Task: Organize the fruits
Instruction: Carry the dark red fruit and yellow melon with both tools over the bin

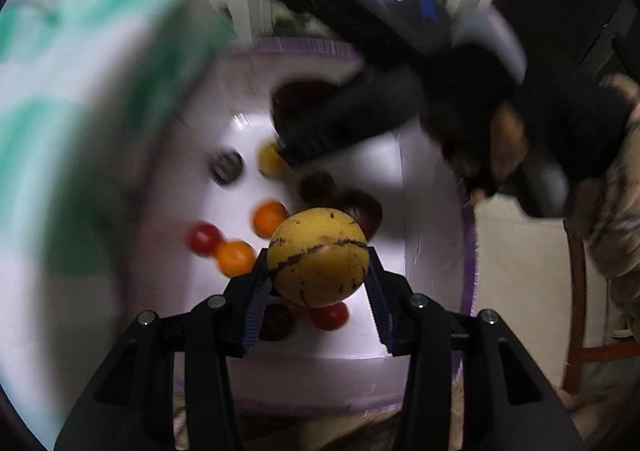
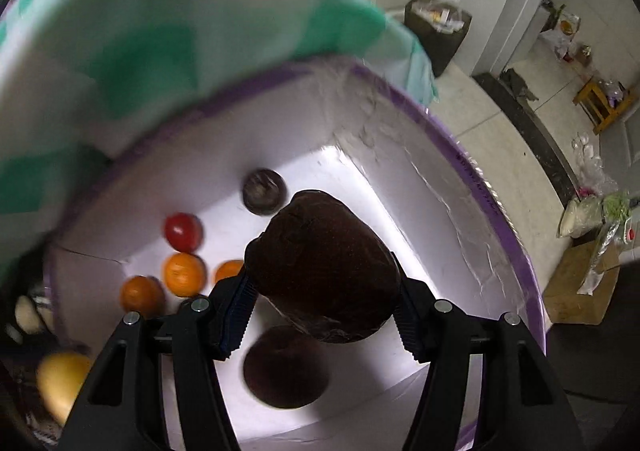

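Fruit fills both of my tongs, and both hang over the white box with the purple rim [image 2: 516, 251], pointed steeply down into it. My left gripper [image 1: 318, 277] is clamped on a yellow fruit [image 1: 318, 257], round and marked with dark streaks; the ribbed blue pads [image 1: 258, 291] press its two sides at about its widest part, which I judge keeps a smooth ball from squirting out. My right gripper [image 2: 322, 299] is closed on a dark maroon fruit [image 2: 322, 267], bulkier and lumpy, so its jaws stand wider, and the fruit juts well past the fingertips. Below and ahead of the left tongs lie the pieces already in the box: two oranges [image 1: 236, 257] and a red fruit [image 1: 204, 237] off to the left of the tips, another red one [image 1: 330, 315] right under the yellow fruit, and a dark round fruit [image 1: 226, 167] farther ahead. Under the right tongs sits a second dark fruit [image 2: 286, 367], directly beneath the one I hold, so I would guess a release here lands fruit on fruit. A green-and-white checked cloth [image 2: 132, 51] hangs over the box's left side, well clear of the open floor ahead of my tips. From the left view my right tool crosses above the box, blurred; both loads share one drop zone, so I should let go one at a time.
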Motion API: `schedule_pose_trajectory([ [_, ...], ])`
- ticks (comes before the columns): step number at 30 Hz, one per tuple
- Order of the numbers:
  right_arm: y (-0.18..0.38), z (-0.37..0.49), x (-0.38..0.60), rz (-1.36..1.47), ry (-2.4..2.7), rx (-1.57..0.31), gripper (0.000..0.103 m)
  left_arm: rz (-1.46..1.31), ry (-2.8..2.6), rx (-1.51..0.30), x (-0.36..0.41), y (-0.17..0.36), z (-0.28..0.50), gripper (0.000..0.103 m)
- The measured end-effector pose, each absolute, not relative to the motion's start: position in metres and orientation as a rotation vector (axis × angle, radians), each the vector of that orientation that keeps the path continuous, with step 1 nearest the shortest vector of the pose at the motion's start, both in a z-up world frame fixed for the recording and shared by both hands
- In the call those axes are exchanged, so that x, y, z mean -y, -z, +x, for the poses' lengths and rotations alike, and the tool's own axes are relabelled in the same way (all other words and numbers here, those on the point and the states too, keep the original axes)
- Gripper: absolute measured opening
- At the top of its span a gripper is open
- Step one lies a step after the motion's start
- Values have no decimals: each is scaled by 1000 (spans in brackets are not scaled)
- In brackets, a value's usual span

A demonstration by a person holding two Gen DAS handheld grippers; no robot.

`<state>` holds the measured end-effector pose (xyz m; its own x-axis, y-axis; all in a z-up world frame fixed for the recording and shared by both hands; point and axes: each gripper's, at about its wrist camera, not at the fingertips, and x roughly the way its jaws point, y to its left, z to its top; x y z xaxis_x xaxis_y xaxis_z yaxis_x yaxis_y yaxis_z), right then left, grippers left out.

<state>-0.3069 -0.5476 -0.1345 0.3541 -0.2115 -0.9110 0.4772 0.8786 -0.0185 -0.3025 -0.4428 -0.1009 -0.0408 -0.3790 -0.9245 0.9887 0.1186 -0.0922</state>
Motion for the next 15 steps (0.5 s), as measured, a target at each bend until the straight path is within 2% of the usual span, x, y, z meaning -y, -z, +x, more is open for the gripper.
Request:
schedule_pose_trajectory([
  [6, 170, -287, 567, 259, 495, -1266, 60, 899, 1245, -1199, 468, 166, -305, 46],
  [15, 191, -284, 579, 201, 539, -1373, 60, 967, 1253, -1240, 478, 194, -316, 46],
])
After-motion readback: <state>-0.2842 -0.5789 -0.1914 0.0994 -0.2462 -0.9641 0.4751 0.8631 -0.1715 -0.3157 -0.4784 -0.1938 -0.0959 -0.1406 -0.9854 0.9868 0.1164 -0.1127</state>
